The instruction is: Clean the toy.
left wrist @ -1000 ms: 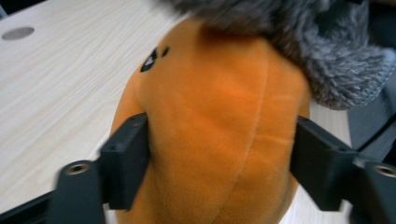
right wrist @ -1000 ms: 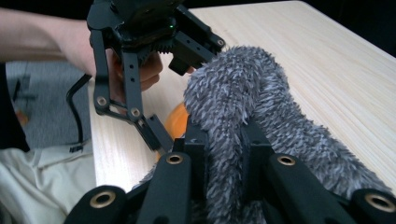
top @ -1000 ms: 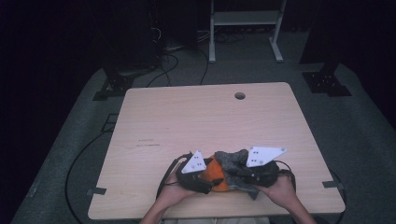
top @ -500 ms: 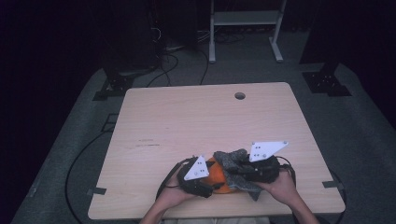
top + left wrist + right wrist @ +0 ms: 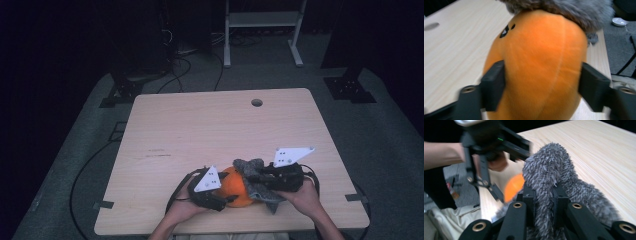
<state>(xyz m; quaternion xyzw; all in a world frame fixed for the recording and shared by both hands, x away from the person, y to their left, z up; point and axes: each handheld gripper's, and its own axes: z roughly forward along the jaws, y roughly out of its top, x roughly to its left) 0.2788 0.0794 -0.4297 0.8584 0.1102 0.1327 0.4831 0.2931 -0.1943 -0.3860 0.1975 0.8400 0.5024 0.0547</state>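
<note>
An orange plush toy (image 5: pixel 235 189) lies near the table's front edge, and its small black markings (image 5: pixel 507 29) show in the left gripper view. My left gripper (image 5: pixel 229 190) comes at it from the left. Its jaws have just been closing, and the pads (image 5: pixel 495 83) press into the plush's (image 5: pixel 536 62) sides. A grey fuzzy cloth (image 5: pixel 250 169) drapes over the toy's right side and top. My right gripper (image 5: pixel 251 178) is shut on a fold of this cloth (image 5: pixel 549 170), which stands up between its fingertips (image 5: pixel 543 192).
The wooden table (image 5: pixel 210 130) has a round cable hole (image 5: pixel 256 102) near its far edge. On the dark floor behind it are a white metal frame (image 5: pixel 262 20), black stand bases (image 5: pixel 350 87) and cables (image 5: pixel 175 55).
My right gripper has shifted a little away from the front edge, taking the grey cloth with it. The left hand has stayed in place at the orange plush.
</note>
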